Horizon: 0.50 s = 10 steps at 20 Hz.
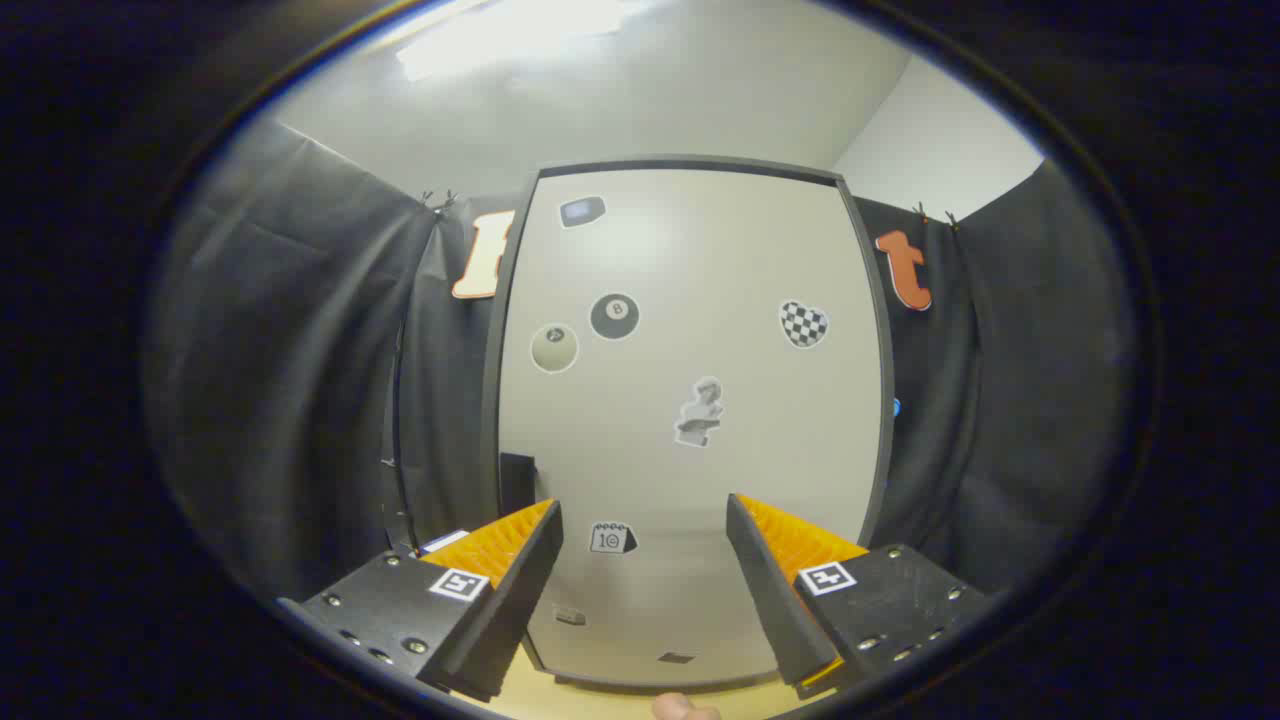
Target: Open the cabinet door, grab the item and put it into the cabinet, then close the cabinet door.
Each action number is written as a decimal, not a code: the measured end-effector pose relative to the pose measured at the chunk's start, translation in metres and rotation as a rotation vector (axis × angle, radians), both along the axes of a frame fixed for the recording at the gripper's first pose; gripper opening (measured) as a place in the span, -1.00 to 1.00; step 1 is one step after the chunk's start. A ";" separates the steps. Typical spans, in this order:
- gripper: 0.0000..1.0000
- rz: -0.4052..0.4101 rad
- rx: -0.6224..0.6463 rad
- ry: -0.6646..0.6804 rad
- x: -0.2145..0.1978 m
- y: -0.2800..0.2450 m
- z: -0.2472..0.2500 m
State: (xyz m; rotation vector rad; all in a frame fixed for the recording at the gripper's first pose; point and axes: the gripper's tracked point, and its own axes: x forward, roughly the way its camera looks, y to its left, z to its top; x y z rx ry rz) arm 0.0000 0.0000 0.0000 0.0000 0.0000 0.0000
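Grey cabinet door (690,400) beyond parted fingers (790,590)

Gripper (645,540) fingers spread, nothing between. Cabinet door (690,420) closed, just ahead, stickers on it. Dark handle (517,483) at door's left edge.

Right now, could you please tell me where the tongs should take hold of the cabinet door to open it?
Probably the dark tab on the left edge of the door: it alone seems to stand out from the flat, shut door. The open tongs point at the door's middle, so shift left and close on the tab from the front.
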 end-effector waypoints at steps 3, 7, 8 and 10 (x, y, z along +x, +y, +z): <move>0.93 0.005 -0.001 -0.019 0.006 0.016 0.007; 0.93 0.019 0.002 -0.013 0.013 0.030 0.008; 0.93 0.020 0.011 -0.006 0.015 0.031 0.007; 0.93 0.027 0.030 0.006 0.020 0.033 0.006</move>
